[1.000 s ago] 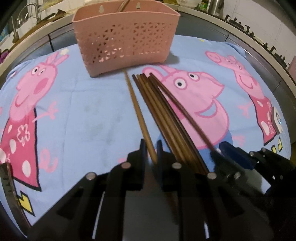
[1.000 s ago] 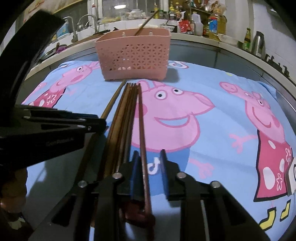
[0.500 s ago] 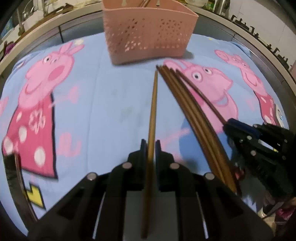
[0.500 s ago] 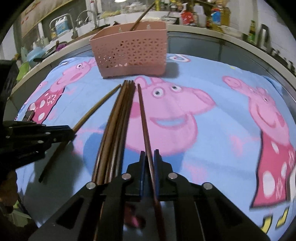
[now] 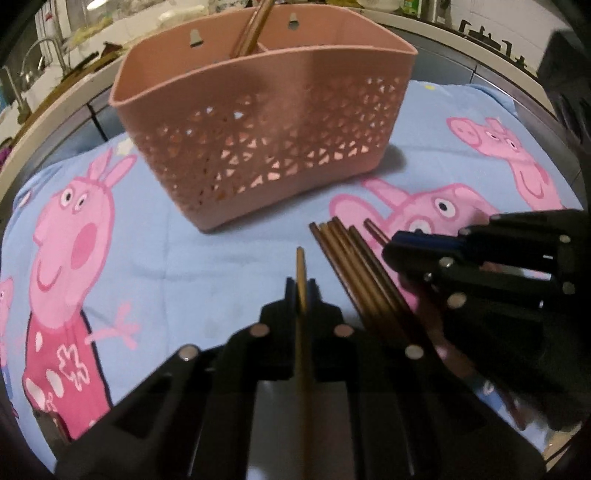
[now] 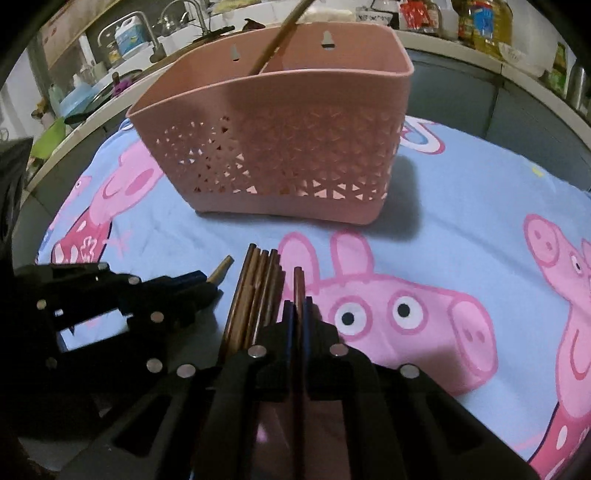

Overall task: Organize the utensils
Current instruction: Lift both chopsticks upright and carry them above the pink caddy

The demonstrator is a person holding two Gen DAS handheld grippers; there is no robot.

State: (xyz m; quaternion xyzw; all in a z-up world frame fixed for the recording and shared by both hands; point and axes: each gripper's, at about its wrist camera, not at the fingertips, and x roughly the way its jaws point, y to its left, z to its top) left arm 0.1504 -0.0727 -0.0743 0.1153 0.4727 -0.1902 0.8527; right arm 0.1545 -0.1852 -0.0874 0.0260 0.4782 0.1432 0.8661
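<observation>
A pink perforated plastic basket [image 5: 266, 140] stands on the blue cartoon-pig cloth, with a chopstick [image 5: 253, 27] leaning out of its rear compartment; it also shows in the right wrist view [image 6: 284, 147]. My left gripper [image 5: 301, 286] is shut on a light wooden chopstick [image 5: 301, 266], tip pointing at the basket. My right gripper [image 6: 298, 304] is shut on a dark reddish chopstick [image 6: 298, 280]. A bundle of brown chopsticks [image 5: 354, 266] lies on the cloth between the grippers, seen too in the right wrist view [image 6: 255, 288].
The blue cloth [image 5: 155, 251] covers the table. A counter with a sink tap [image 6: 184, 11], bottles [image 6: 484, 26] and dishes runs behind the basket. The other gripper's black body fills the right of the left wrist view [image 5: 498, 280].
Both grippers have moved forward with their chopsticks, so the basket is much closer. Only short tips stick out past the fingers now. The bundle on the cloth has stayed put.
</observation>
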